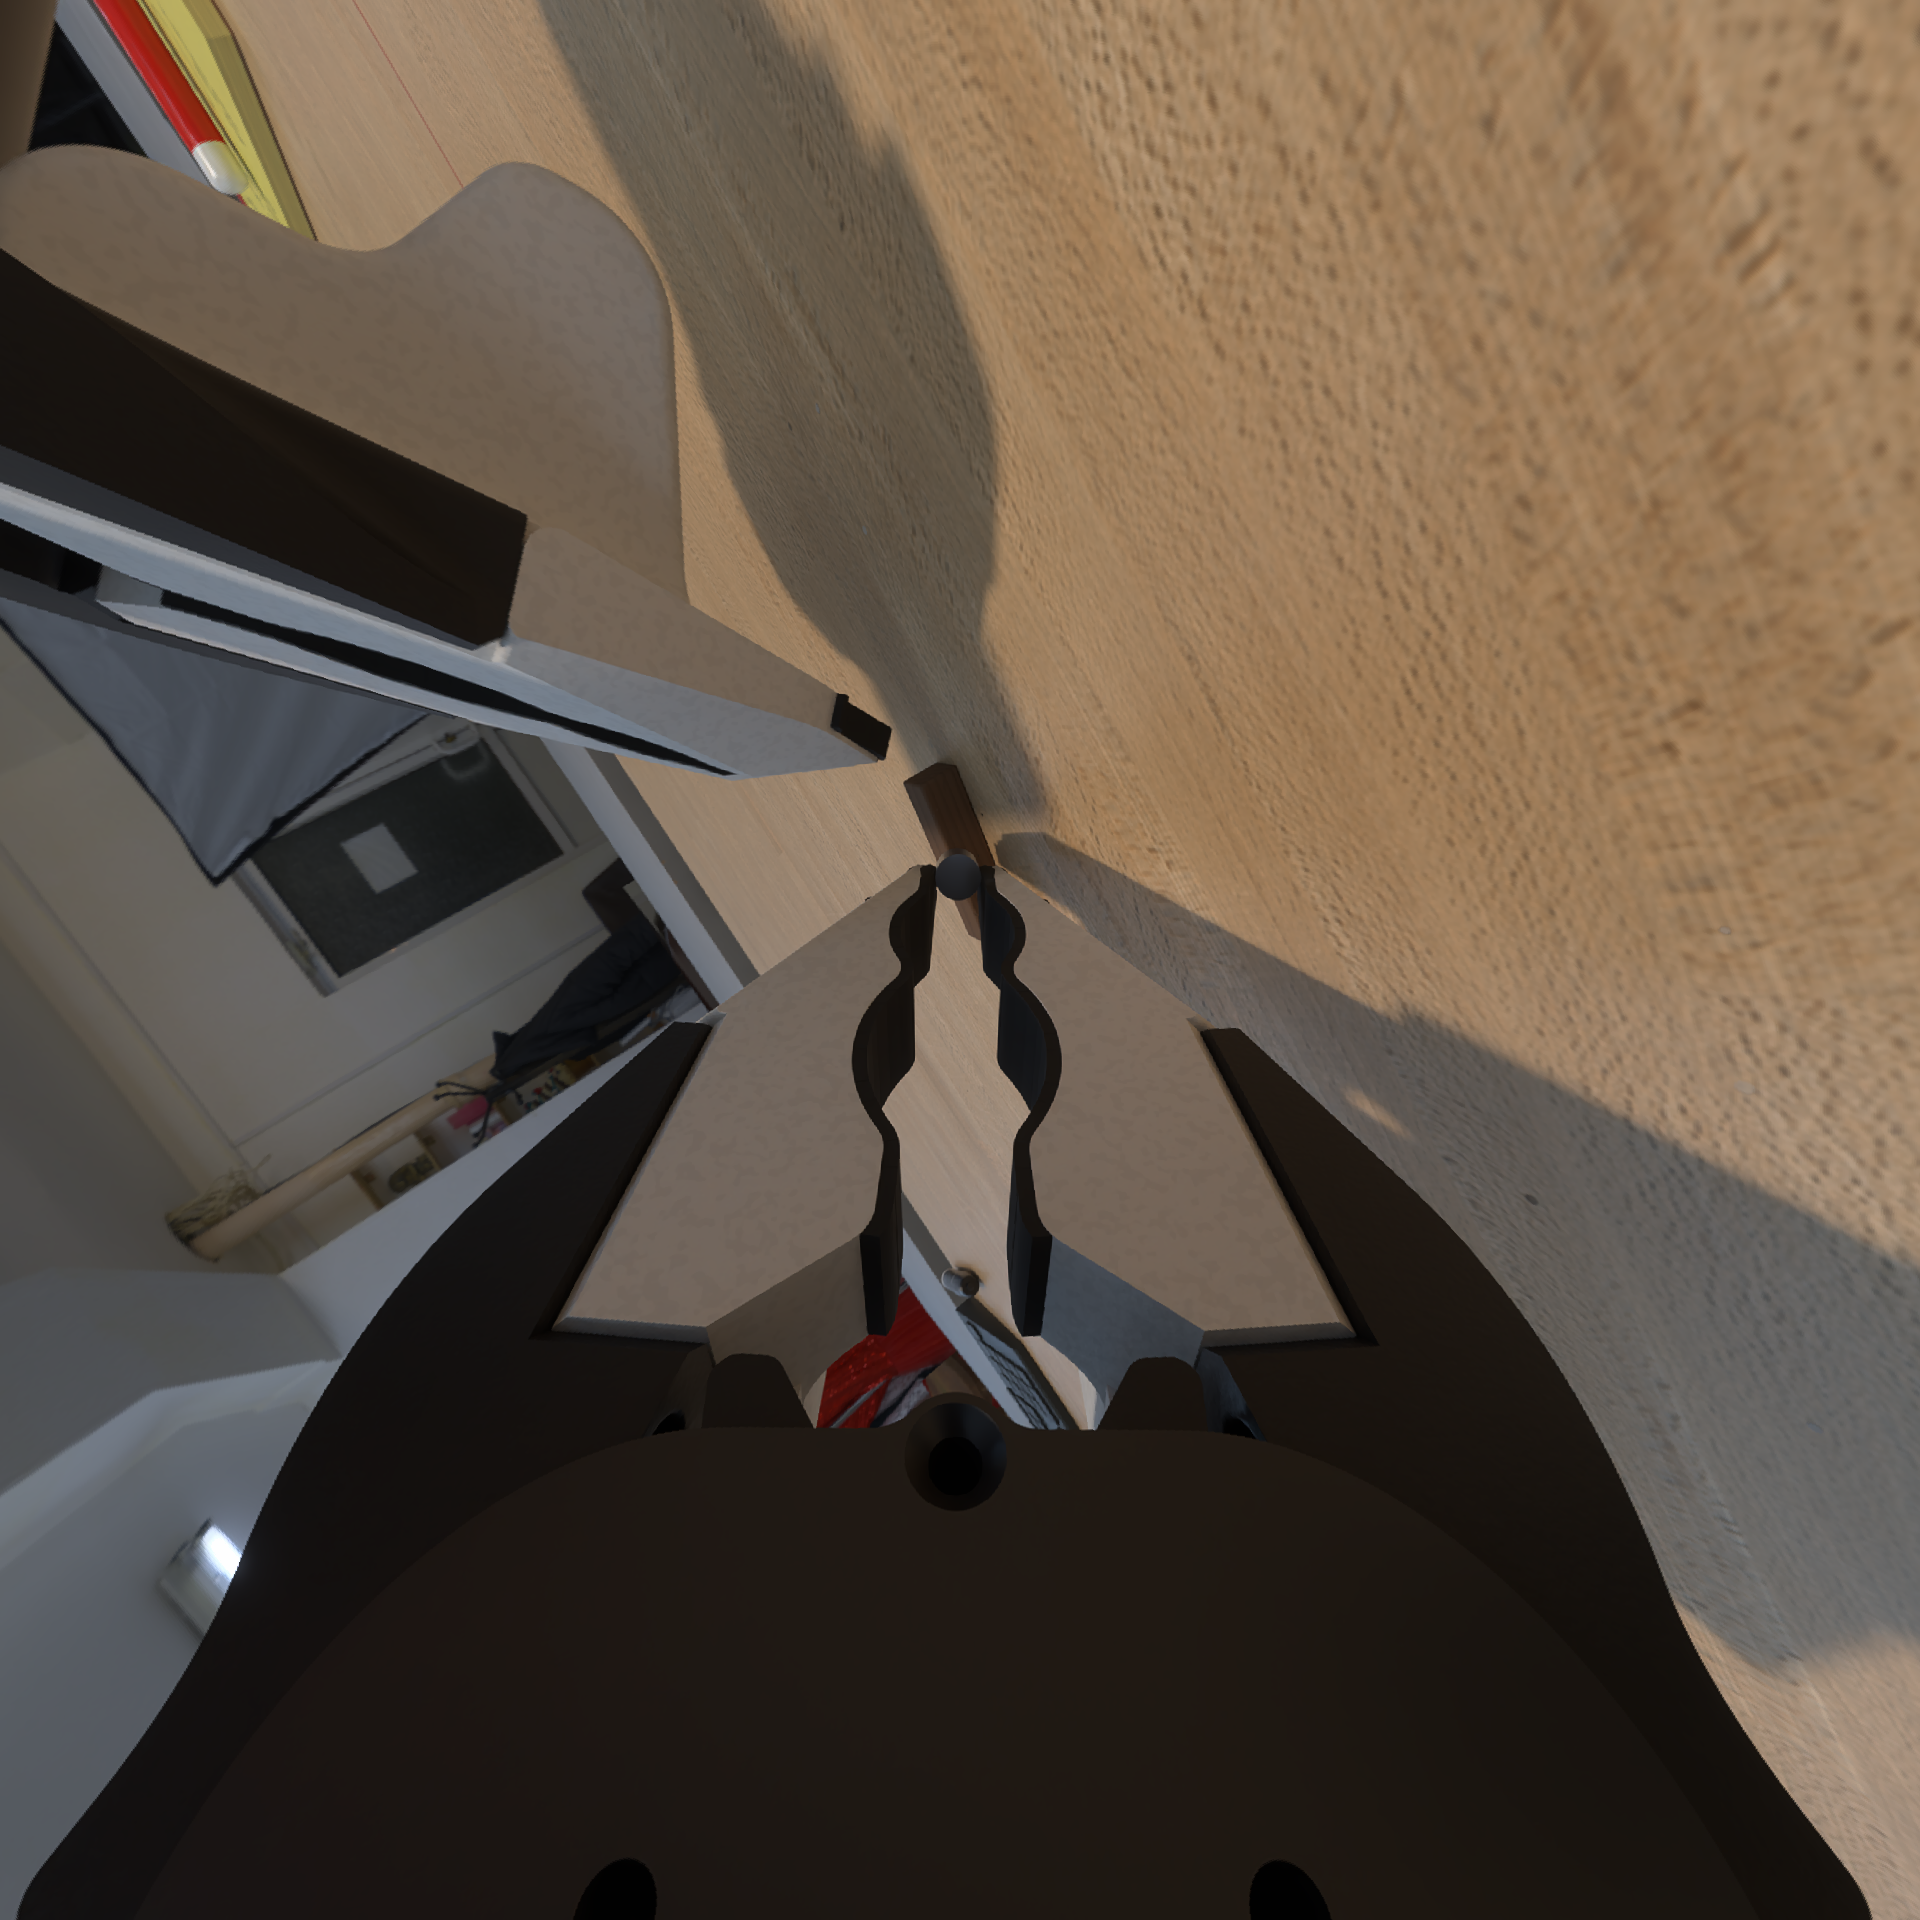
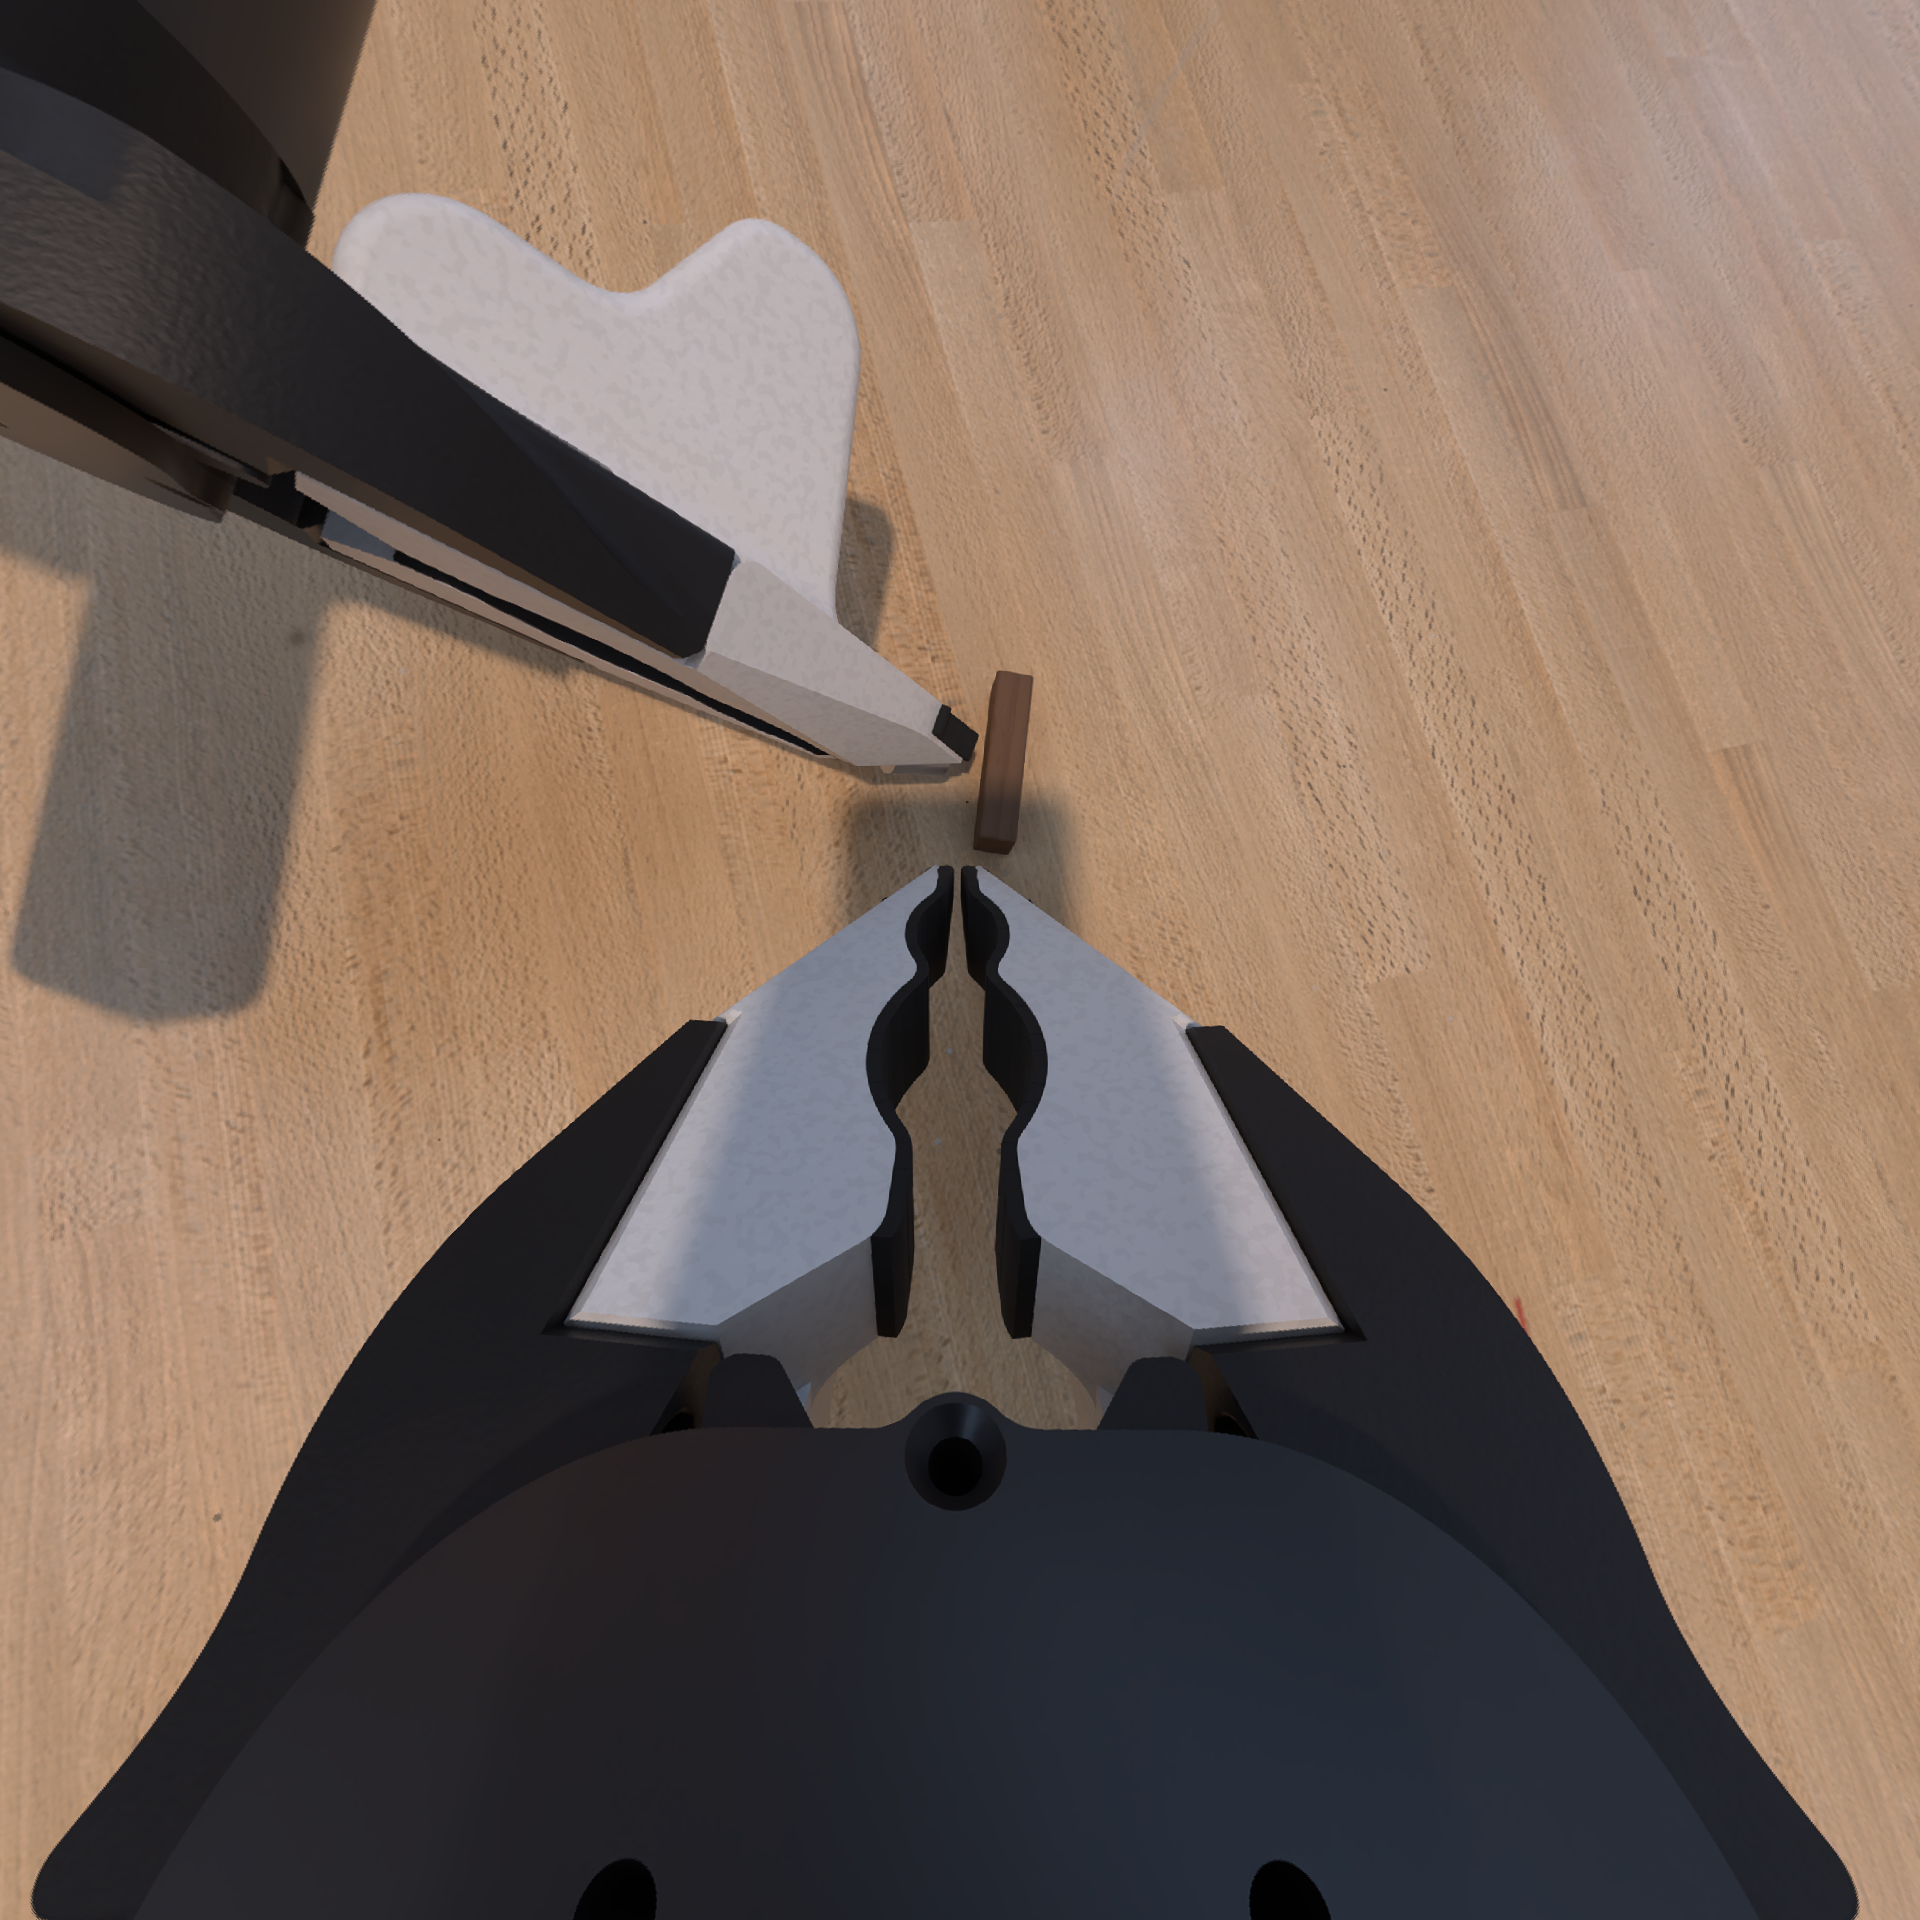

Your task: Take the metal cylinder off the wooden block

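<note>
A small dark wooden block (image 2: 1006, 758) stands on the light wooden table (image 2: 1455, 520). In the left wrist view the block (image 1: 948, 816) lies just beyond my left gripper (image 1: 957, 881). That gripper's jaws are closed on the small grey metal cylinder (image 1: 957, 875), seen end-on against the block. In the right wrist view the left gripper (image 2: 951, 736) reaches in from the upper left, with its tip at the block's left face; the cylinder is hidden there. My right gripper (image 2: 956, 873) is shut and empty, with its tips just short of the block's near end. It also shows in the left wrist view (image 1: 862, 727).
The table (image 1: 1455, 520) fills the right of the left wrist view, and its edge runs down the left with room clutter beyond. A red and yellow object (image 1: 223, 114) lies at the far top left. The two grippers crowd the block from two sides.
</note>
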Robot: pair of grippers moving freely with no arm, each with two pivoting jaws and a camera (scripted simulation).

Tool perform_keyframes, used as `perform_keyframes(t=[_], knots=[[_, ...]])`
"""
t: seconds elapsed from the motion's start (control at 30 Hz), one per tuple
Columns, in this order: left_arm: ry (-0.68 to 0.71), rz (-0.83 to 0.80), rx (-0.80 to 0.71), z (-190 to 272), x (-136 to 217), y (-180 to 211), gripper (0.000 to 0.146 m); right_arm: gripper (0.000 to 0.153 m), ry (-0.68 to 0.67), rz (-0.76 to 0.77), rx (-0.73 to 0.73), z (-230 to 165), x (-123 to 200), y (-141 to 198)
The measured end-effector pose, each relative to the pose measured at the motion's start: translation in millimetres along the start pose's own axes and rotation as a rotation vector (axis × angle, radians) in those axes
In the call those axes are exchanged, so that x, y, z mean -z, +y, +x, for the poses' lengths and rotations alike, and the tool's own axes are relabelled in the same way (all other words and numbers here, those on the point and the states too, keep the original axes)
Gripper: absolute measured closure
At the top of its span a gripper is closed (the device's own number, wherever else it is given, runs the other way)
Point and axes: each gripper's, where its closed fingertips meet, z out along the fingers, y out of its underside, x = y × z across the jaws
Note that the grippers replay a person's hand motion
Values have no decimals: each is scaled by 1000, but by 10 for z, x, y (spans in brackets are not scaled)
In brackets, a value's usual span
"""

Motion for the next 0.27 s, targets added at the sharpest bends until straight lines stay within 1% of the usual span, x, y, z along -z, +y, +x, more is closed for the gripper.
perform_keyframes(t=[0.27], knots=[[-9, -36, 3, 2, 8, -3, 138, 152, 53, -14, 57, -1, -35, 34]])
